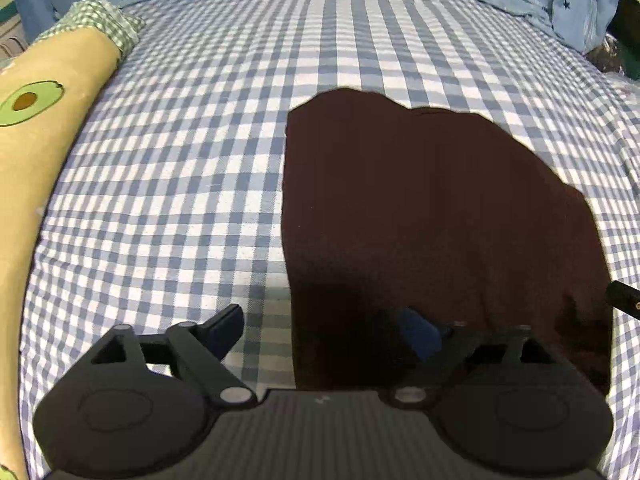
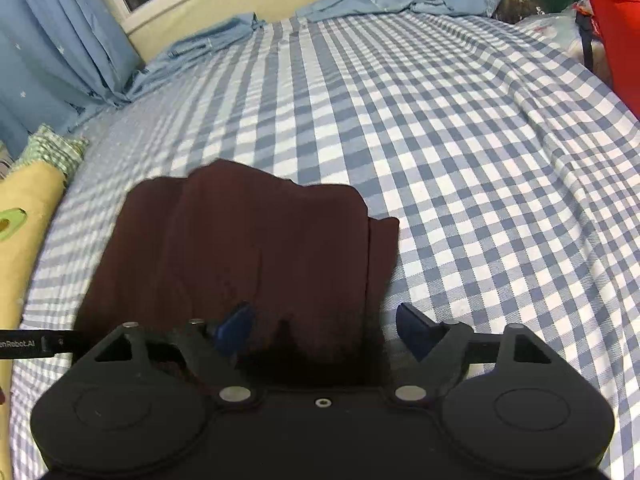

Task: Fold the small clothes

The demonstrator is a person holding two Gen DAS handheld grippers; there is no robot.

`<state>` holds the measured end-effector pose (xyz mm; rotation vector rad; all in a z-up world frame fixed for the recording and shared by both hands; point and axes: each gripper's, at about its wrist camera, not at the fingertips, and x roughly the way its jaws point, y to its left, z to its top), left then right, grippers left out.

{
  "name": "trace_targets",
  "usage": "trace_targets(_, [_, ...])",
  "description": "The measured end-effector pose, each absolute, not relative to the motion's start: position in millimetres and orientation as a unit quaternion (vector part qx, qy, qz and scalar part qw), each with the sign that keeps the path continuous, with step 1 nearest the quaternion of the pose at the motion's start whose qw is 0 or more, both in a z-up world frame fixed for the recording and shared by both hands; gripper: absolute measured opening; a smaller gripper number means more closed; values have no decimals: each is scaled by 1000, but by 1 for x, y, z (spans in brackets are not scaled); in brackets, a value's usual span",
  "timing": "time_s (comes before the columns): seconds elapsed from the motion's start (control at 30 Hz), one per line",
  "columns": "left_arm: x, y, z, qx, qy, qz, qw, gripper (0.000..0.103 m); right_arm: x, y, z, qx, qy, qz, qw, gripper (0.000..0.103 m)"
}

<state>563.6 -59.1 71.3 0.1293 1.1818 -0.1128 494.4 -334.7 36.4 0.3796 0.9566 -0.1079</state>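
garment: dark maroon piece of clothing [image 1: 432, 216], lying flat-ish on the bed, already doubled over by the looks of it. In the right wrist view [image 2: 244, 252] you can see a second layer sticking out along its right edge. Can't tell what kind of garment it actually is, too dark.

bedsheet: blue and white checked sheet [image 1: 180, 184], a few wrinkles, more of them over on the right side in the right wrist view [image 2: 480, 152].

left gripper: [image 1: 326, 326] fingers spread wide apart, nothing pinched. It sits over the garment's near left edge, one fingertip over bare sheet, the other over the maroon fabric.

right gripper: [image 2: 326, 326] also spread wide, not holding anything. Hangs over the garment's near right edge, left fingertip above the cloth, right one above the sheet just beside it.

pillow: yellow one with an avocado print [image 1: 44, 92] along the left side of the bed, green gingham trim at its far end.

curtains: light blue with little stars [image 2: 48, 40], bunched up at the head of the bed.

red thing: bright red fabric item [image 2: 616, 28] at the far right edge, can't tell what it is.
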Motion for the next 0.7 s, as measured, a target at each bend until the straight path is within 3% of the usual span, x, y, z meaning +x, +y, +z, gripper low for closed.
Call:
trace_targets(0.27, [520, -54, 119, 42, 506, -25, 861, 102, 457, -335, 86, 173, 394, -24, 903, 99])
trace_targets(0.7, [392, -48, 167, 25, 450, 27, 892, 102, 351, -329, 149, 129, 320, 35, 938, 102])
